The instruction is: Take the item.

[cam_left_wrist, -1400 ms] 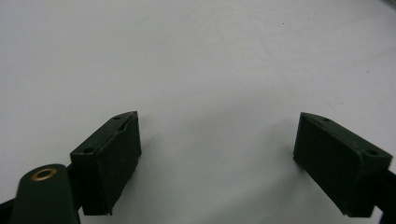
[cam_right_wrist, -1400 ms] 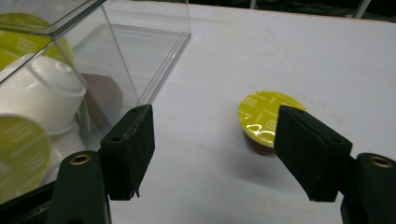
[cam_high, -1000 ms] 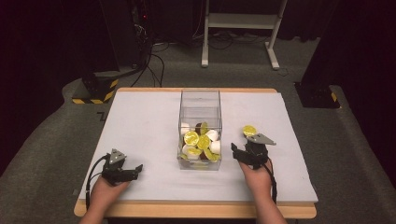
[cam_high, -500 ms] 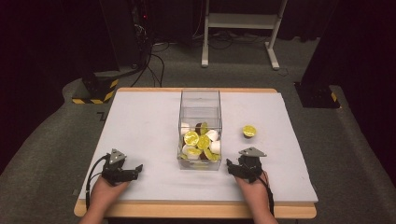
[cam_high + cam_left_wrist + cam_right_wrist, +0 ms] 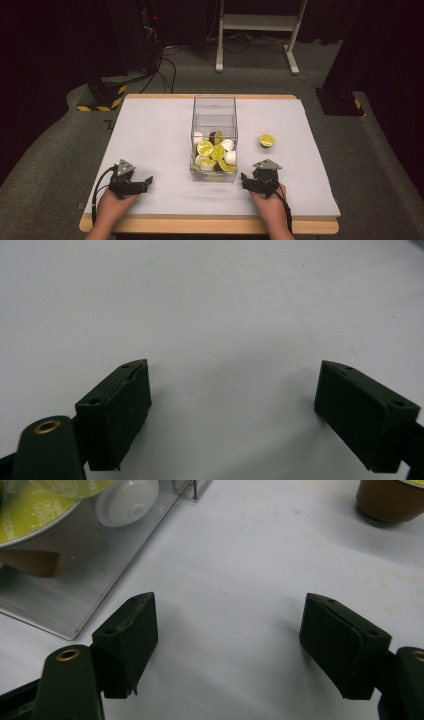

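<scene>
A clear plastic box (image 5: 214, 120) stands mid-table, holding several coffee capsules (image 5: 212, 151) with yellow-green, white and brown tops. Its near corner and some capsules (image 5: 35, 510) fill the upper left of the right gripper view. One brown capsule with a yellow-green lid (image 5: 266, 140) (image 5: 390, 500) sits alone on the white table cover, right of the box. My right gripper (image 5: 250, 178) (image 5: 228, 600) rests low by the box's near right corner. Its jaws have just been opening, and only bare cover lies between them. My left gripper (image 5: 145, 181) (image 5: 233, 369) is open over bare cover at the near left.
The white cover (image 5: 150, 135) sits on a wooden table with its edge (image 5: 210, 225) toward the person. Beyond the table are a white stand (image 5: 255, 30), cables on the floor and a yellow-and-black striped base (image 5: 102, 97).
The right gripper has drawn back from the lone capsule toward the near edge and dropped lower. The capsule stays on the cover. The left gripper has not moved.
</scene>
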`<action>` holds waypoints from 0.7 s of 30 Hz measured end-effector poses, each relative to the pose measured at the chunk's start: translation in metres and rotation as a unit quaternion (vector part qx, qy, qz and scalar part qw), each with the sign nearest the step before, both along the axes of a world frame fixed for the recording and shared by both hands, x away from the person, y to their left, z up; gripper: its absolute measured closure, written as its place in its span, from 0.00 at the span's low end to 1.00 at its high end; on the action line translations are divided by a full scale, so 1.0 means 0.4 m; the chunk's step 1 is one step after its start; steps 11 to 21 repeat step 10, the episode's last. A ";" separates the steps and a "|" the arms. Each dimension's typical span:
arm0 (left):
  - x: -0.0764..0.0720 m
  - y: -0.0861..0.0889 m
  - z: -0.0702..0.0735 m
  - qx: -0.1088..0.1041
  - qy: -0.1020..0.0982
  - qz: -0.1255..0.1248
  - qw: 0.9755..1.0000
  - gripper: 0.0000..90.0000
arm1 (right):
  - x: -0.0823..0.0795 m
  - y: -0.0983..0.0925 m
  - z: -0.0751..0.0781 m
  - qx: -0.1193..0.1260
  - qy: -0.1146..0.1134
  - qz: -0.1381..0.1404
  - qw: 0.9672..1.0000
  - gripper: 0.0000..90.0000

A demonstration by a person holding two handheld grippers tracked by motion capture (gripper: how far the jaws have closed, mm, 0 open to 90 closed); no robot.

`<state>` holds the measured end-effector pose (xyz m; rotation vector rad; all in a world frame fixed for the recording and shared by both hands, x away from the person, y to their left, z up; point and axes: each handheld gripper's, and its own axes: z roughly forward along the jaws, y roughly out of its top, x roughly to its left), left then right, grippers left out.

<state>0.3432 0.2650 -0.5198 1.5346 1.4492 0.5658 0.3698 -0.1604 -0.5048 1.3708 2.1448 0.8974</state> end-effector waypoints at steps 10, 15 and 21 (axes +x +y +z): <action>0.000 0.000 0.000 0.000 0.000 0.000 1.000 0.17 | 0.000 -0.001 0.000 0.001 0.000 0.000 1.000 0.25; 0.000 0.000 0.000 0.000 0.000 0.000 1.000 0.17 | 0.000 -0.001 0.000 0.001 0.000 0.000 1.000 0.25; 0.000 0.000 0.000 0.000 0.000 0.000 1.000 0.17 | 0.000 -0.001 0.000 0.001 0.000 0.000 1.000 0.25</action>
